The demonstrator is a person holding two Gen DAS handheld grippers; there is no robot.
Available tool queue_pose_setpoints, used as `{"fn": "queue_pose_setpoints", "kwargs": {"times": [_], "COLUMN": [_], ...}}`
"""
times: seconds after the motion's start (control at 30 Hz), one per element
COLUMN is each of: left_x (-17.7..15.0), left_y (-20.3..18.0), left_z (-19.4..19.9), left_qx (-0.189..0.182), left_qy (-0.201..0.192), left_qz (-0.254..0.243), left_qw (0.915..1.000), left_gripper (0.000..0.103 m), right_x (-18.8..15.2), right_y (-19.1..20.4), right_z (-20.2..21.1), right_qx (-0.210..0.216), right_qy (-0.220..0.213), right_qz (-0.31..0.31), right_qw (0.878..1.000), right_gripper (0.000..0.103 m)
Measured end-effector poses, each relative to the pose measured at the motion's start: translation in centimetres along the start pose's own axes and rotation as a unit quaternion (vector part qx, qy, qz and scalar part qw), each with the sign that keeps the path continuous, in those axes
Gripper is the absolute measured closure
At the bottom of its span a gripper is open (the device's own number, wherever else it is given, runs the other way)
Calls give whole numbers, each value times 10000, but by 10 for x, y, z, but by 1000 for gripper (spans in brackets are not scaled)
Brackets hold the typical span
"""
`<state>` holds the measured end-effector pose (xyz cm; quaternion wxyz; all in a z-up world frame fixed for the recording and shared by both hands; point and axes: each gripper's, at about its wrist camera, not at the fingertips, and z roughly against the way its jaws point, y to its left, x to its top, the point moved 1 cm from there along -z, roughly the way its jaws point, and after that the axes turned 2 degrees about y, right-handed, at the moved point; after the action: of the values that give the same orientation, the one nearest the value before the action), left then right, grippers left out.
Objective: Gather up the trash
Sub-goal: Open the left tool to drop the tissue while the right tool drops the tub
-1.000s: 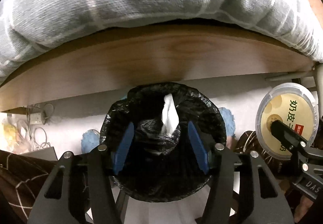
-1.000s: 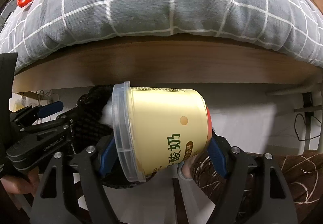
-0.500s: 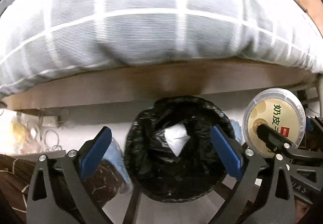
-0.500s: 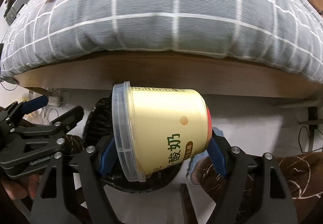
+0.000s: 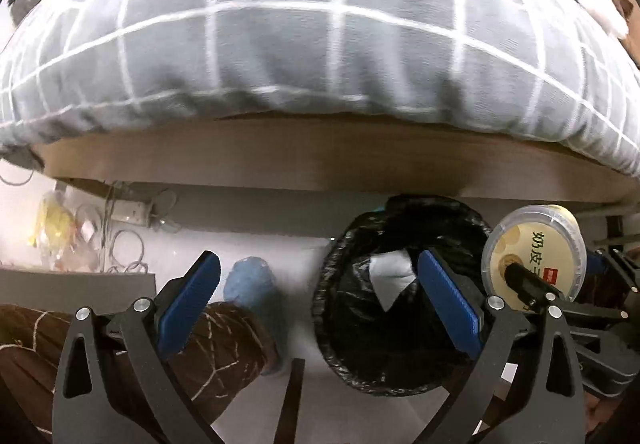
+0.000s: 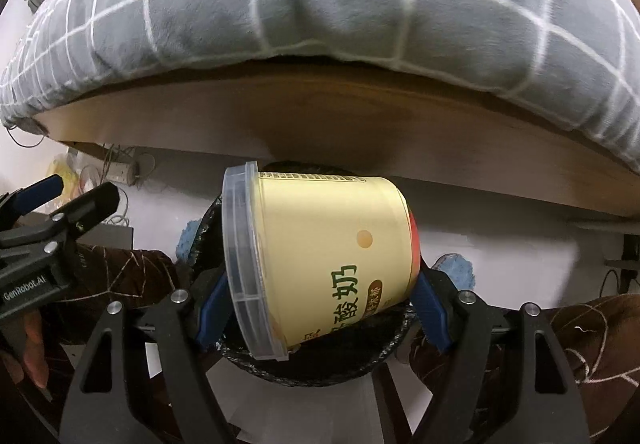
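Observation:
A bin with a black liner (image 5: 400, 328) stands on the floor below the bed edge, with a white tissue (image 5: 390, 274) lying inside it. My left gripper (image 5: 320, 304) is open and empty, above and left of the bin. My right gripper (image 6: 320, 300) is shut on a yellow yogurt tub (image 6: 320, 260) with a clear lid, held on its side right over the bin (image 6: 312, 364). The tub also shows in the left wrist view (image 5: 534, 258), at the bin's right rim.
A grey checked duvet (image 5: 320, 32) hangs over a wooden bed frame (image 5: 320, 160) above the bin. A power strip with cables (image 5: 128, 212) lies on the floor at left. The person's legs and blue slippers (image 5: 250, 284) flank the bin.
My left gripper opened and dropped the tissue into the bin, then moved left and back. My right gripper kept hold of the tub and moved over the bin.

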<state>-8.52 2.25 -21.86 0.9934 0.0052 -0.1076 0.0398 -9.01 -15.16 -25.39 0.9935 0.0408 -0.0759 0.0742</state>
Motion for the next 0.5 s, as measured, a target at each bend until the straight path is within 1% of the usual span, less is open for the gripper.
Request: {"fn": "queue_pose_setpoints", "kwargs": {"times": [0.1,0.17,0.43,0.5], "left_x": [-1,-2,-3,-4], "left_y": [8,11,13,13], "left_z": [1,0,1,1], "left_qx": [-8,-45,32,66], "left_qy": [8,20,2,-17], "left_qz": [82,130,88,83], "left_qw": [10000,9999,10000,9999], "left_gripper": [6,6,6,6], "right_x": [3,2,7,9], "right_y": [9,5,13,14], "right_z": [1,4,2,2], "right_qx": [-16,0,-49,-42], "right_qy": [4,47,61,24], "right_qz": [48,51,114,112], "right_qw": [10000,10000,9999,9999], "right_gripper": [29,29,27,21]}}
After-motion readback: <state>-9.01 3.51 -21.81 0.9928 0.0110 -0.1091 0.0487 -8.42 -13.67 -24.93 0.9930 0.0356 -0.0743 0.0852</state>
